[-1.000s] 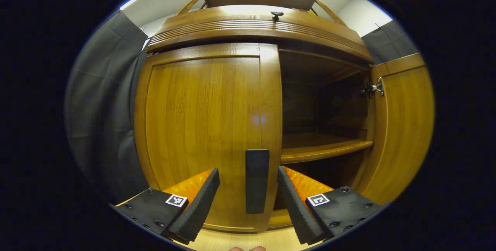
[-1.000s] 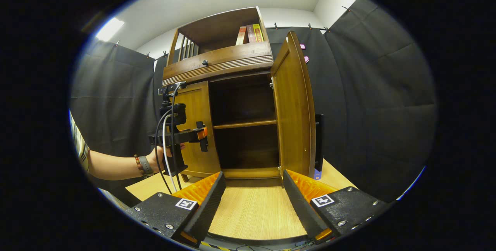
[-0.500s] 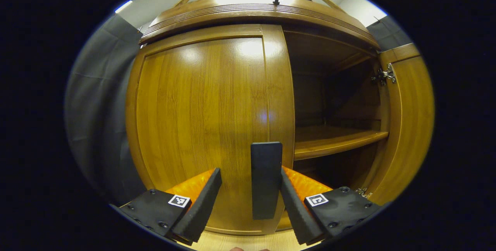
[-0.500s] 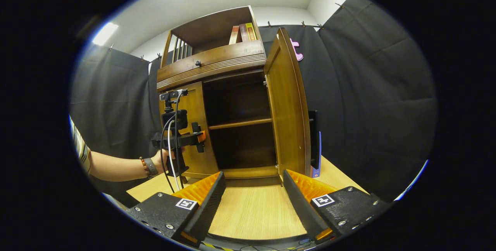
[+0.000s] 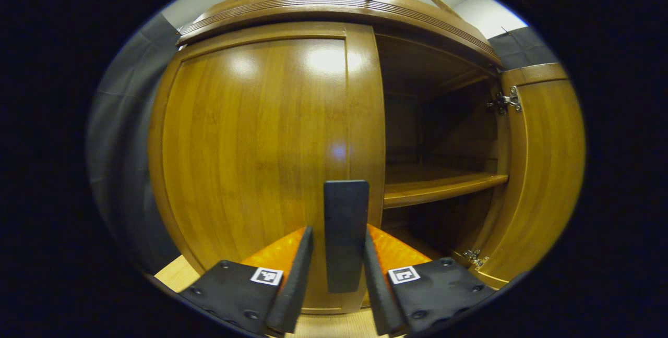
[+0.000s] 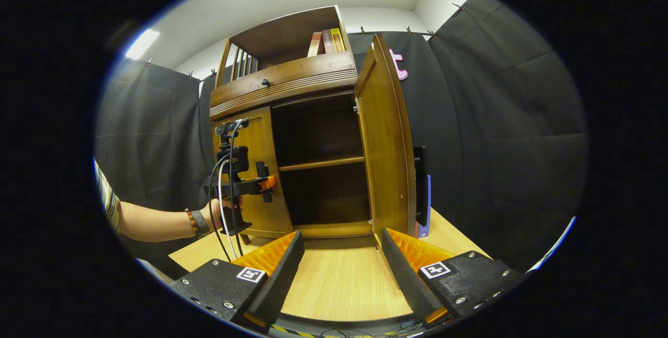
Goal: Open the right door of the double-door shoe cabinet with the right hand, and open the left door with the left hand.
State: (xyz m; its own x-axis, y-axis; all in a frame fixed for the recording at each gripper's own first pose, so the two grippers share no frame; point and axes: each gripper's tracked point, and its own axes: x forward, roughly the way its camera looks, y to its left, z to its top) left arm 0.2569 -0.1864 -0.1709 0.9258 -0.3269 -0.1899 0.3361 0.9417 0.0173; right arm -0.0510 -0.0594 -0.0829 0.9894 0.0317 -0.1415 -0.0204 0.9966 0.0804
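In the left gripper view, the left door (image 5: pixel 261 155) of the shoe cabinet (image 5: pixel 334 9) is closed, filling the field from nine to twelve o'clock. Its black handle (image 5: pixel 344 233), an upright bar with its long axis vertical, is mounted at the door's free edge and lies dead ahead of the left tongs (image 5: pixel 338 275), at twelve o'clock from them. The tongs are drawn narrow about the handle, one finger close on either side; whether both press on it cannot be told. Judgement: the pull must swing the free edge outward about hinges on the door's far left side.

In the right gripper view, the person's hand (image 6: pixel 227 207) holds the left tongs (image 6: pixel 265 181) against that door at nine o'clock. The right door (image 6: pixel 389 145) stands open at one o'clock, edge-on. The right tongs (image 6: pixel 342 275) are spread wide and empty over the desk (image 6: pixel 344 286), well apart from the cabinet. The left tongs are the nearer to the remaining work.
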